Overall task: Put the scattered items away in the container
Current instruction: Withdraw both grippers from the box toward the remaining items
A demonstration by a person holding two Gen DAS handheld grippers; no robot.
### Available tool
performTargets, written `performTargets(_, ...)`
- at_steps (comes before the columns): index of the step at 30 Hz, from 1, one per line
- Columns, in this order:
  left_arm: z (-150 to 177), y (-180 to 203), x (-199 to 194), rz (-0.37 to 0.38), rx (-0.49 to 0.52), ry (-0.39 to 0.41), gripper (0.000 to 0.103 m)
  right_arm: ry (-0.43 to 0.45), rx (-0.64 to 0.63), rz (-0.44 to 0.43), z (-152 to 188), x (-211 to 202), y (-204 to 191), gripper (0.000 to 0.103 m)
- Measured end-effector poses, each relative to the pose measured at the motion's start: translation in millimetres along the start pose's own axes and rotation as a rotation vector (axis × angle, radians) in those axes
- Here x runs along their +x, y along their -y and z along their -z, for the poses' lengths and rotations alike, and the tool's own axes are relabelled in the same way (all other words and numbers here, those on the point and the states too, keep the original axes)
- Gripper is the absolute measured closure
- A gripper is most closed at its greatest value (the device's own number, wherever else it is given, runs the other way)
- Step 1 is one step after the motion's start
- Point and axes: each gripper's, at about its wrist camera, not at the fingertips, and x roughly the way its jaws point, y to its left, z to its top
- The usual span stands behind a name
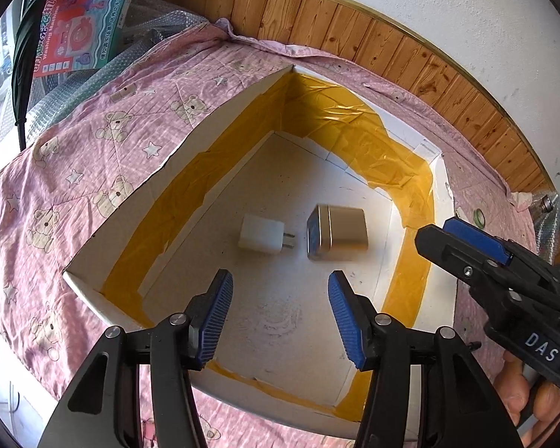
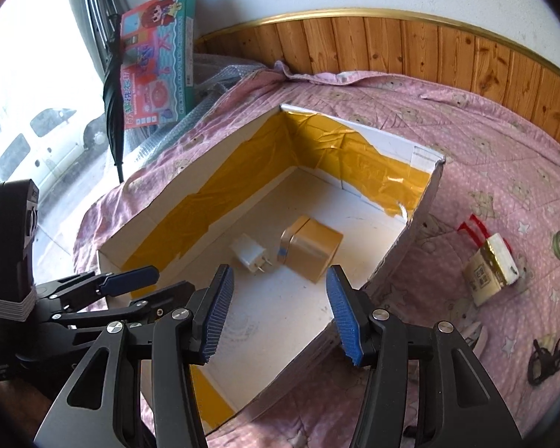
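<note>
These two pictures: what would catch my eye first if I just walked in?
Probably the big white box lined with yellow tape, sitting on a pink bear-print bedspread. Inside it lie a white charger plug and a gold tin, side by side. Both grippers, left and right, hang open over the box, and a small packet waits outside on the bedspread.
</note>
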Motion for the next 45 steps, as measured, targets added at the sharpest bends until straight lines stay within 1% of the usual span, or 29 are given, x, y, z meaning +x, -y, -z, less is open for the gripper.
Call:
performTargets(2,3.5,2.7,-1.7,-0.013,0.028,-0.002,0.048,0.011,0.0,0.02,9.3,-1.2,-3.2,0.049)
performTargets(3,4.7,3.2,-2.6,-0.017,0.026,-0.007,0.048,0.022,0.004,0.033,12.7,-3.4,-4.0,0.049)
performTargets(6,11.1,4.2,-7.8,-0.024,0.014,-0.022,0.048,0.071,0.065,0.026,20.3,-17.3,-2.9,0.05)
performTargets(8,18.7,6.0,-12.1,-0.033,0.017,-0.026,0.048,0.097,0.07,0.086,24.2,-25.0,-5.1,0.049)
performTargets(9,22.8,7.5,-14.2,-0.037,0.021,-0.029,0.048,0.099,0.076,0.083,25.8,-26.4,-4.7,0.048)
performTargets(11,30.4,8.8,-18.8,-0.038,0.019,-0.034,0.048,0.056,0.085,0.058,29.8,-19.9,-3.3,0.05)
performTargets(12,33.4,9.2,-20.7,-0.039,0.019,-0.036,0.048,0.023,0.078,0.051,32.8,-13.8,-4.1,0.052)
performTargets(13,36.0,10.4,-22.4,-0.042,0.022,-0.038,0.048,-0.003,0.074,0.029,36.6,-8.2,-6.2,0.068)
performTargets(14,37.7,10.2,-23.6,-0.045,0.022,-0.038,0.048,-0.025,0.073,0.022,40.8,-3.9,-9.4,0.072)
performTargets(15,38.0,9.4,-24.5,-0.045,0.016,-0.038,0.048,-0.028,0.063,0.027,44.5,-3.4,-13.8,0.072)
performTargets(17,36.7,5.8,-27.0,-0.051,-0.009,-0.037,0.048,-0.032,0.061,0.0,50.1,-6.3,-20.0,0.076)
performTargets(18,36.6,4.0,-29.2,-0.049,-0.025,-0.035,0.048,-0.033,0.068,-0.017,52.7,-7.7,-22.2,0.076)
performTargets(19,36.5,2.9,-30.9,-0.048,-0.031,-0.033,0.048,-0.032,0.062,-0.016,55.1,-8.3,-25.3,0.076)
performTargets(20,37.0,4.2,-32.7,-0.055,-0.026,-0.032,0.048,-0.025,0.055,-0.008,57.1,-9.3,-27.1,0.075)
performTargets(22,38.7,10.5,-37.9,-0.057,-0.009,-0.025,0.048,0.0,0.076,-0.025,59.7,-15.9,-24.1,0.074)
performTargets(27,43.6,33.7,-57.5,-0.006,0.034,0.015,0.048,0.078,0.12,-0.05,68.6,-54.0,-12.0,0.073)
performTargets(33,57.7,59.5,-70.1,0.007,0.09,0.039,0.048,0.075,0.161,-0.062,90.8,-75.6,1.5,0.071)
performTargets(36,66.6,69.3,-75.6,0.009,0.106,0.046,0.048,0.078,0.196,-0.085,107.0,-86.6,11.7,0.068)
performTargets(40,76.0,84.7,-86.5,0.024,0.134,0.069,0.048,0.054,0.247,-0.081,127.8,-90.1,28.8,0.067)
performTargets(45,86.8,109.9,-90.4,0.052,0.188,0.072,0.048,0.057,0.293,-0.074,144.0,-99.2,47.7,0.067)
